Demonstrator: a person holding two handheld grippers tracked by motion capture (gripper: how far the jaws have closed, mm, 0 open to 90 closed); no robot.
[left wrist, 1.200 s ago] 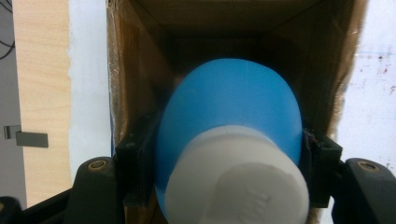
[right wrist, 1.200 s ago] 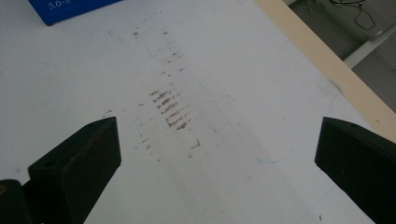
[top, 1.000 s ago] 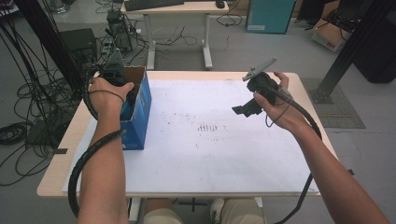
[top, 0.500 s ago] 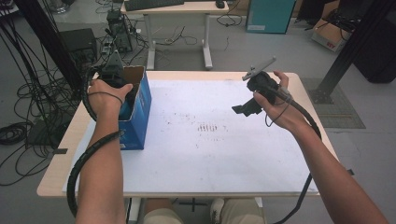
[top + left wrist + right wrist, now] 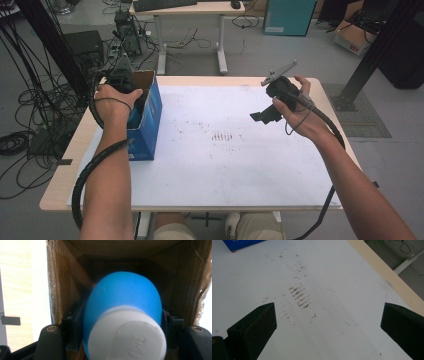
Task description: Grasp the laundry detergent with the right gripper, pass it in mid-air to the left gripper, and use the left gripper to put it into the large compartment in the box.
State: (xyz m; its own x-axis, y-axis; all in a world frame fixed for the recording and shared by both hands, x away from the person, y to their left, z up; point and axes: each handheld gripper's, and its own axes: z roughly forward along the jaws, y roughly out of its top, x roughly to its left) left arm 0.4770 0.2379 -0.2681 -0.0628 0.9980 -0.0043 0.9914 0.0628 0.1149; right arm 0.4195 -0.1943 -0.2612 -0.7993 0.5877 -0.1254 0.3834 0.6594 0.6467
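A blue bottle (image 5: 122,302) with a white cap (image 5: 127,336) sits between the jaws of my left gripper (image 5: 122,325), which is shut on it. Bottle and gripper point down into an open cardboard box (image 5: 65,280) with brown inner walls. From above, my left gripper (image 5: 122,82) is at the top of that box, blue on the outside (image 5: 150,125), at the table's left. My right gripper (image 5: 262,116) hovers over the table's right side, and in its own view its jaws (image 5: 329,322) stand wide open with nothing between them above the white sheet (image 5: 324,277).
The white sheet (image 5: 225,150) covers most of the wooden table (image 5: 65,165) and bears brownish smudges (image 5: 222,136) near its middle. A blue box corner (image 5: 242,245) lies at the far left. Behind the table are cables (image 5: 30,100), another desk (image 5: 190,10) and a black post (image 5: 370,55).
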